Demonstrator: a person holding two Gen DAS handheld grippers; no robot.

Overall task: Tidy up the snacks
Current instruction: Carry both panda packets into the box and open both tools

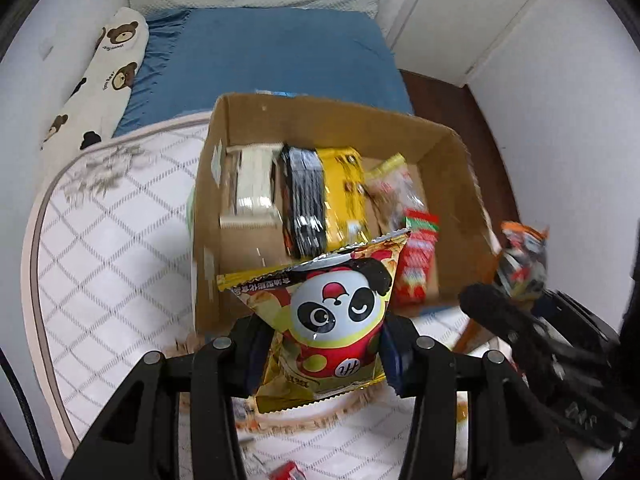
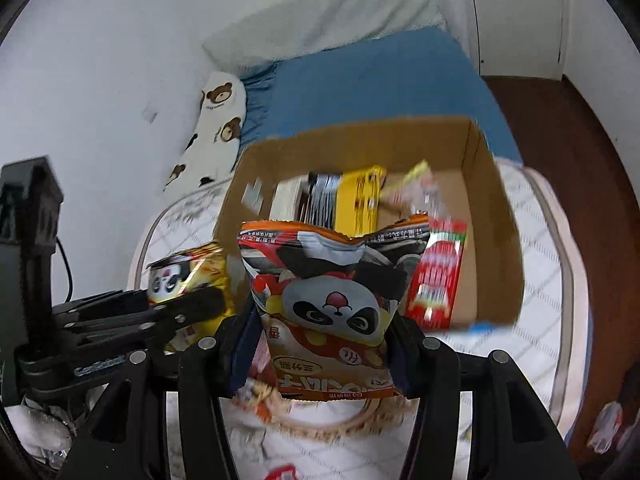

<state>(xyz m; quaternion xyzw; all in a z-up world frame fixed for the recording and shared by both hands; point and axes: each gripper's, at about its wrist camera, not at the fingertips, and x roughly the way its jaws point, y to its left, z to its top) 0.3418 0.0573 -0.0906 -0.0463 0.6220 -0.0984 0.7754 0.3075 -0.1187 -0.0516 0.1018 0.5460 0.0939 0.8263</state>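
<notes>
My left gripper is shut on a yellow panda snack bag, held up in front of an open cardboard box. In the right wrist view, my right gripper is shut on an orange panda snack bag above the same cardboard box. Inside the box stand a white pack, a black pack, a yellow pack and a red pack. The other gripper shows in each view: the right gripper with its orange bag, the left gripper with its yellow bag.
The box rests on a white quilted mattress with a blue sheet beyond it. A bear-print pillow lies along the white wall. A woven basket rim sits below the grippers. Dark wood floor and white doors are to the right.
</notes>
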